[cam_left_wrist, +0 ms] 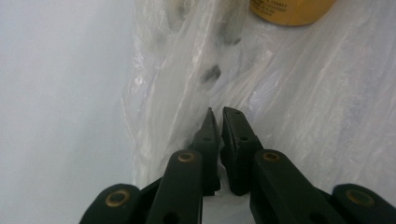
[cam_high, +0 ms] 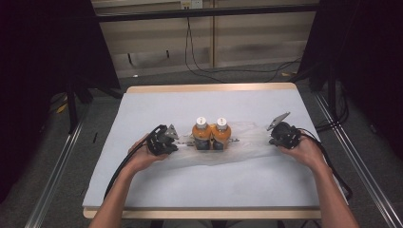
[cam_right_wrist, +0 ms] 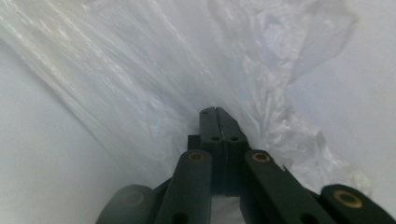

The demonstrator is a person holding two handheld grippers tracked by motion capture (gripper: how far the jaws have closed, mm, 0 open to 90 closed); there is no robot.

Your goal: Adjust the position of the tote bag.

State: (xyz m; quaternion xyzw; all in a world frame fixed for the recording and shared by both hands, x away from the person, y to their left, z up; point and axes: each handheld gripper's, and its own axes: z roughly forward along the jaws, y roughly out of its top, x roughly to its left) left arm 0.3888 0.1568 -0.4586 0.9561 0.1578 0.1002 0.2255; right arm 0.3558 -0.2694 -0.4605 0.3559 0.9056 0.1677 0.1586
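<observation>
Two orange bottles (cam_high: 201, 133) (cam_high: 221, 133) with white caps stand upright side by side on a crumpled clear plastic bag (cam_high: 249, 142) in the middle of the table. My left gripper (cam_high: 180, 139) lies at the bag's left end. In the left gripper view its jaws (cam_left_wrist: 220, 113) are nearly together, pinching the film (cam_left_wrist: 187, 70), and the base of one bottle (cam_left_wrist: 289, 8) shows at the top. My right gripper (cam_high: 271, 139) sits at the bag's right end. Its jaws (cam_right_wrist: 215, 110) are pressed together on the stretched plastic (cam_right_wrist: 140, 84).
A pale cloth (cam_high: 214, 180) covers the wooden table (cam_high: 209, 88). Black stands and dark curtains flank the table on both sides. Cables (cam_high: 199, 66) lie on the floor behind it. Metal rails (cam_high: 57, 166) run along the floor at both sides.
</observation>
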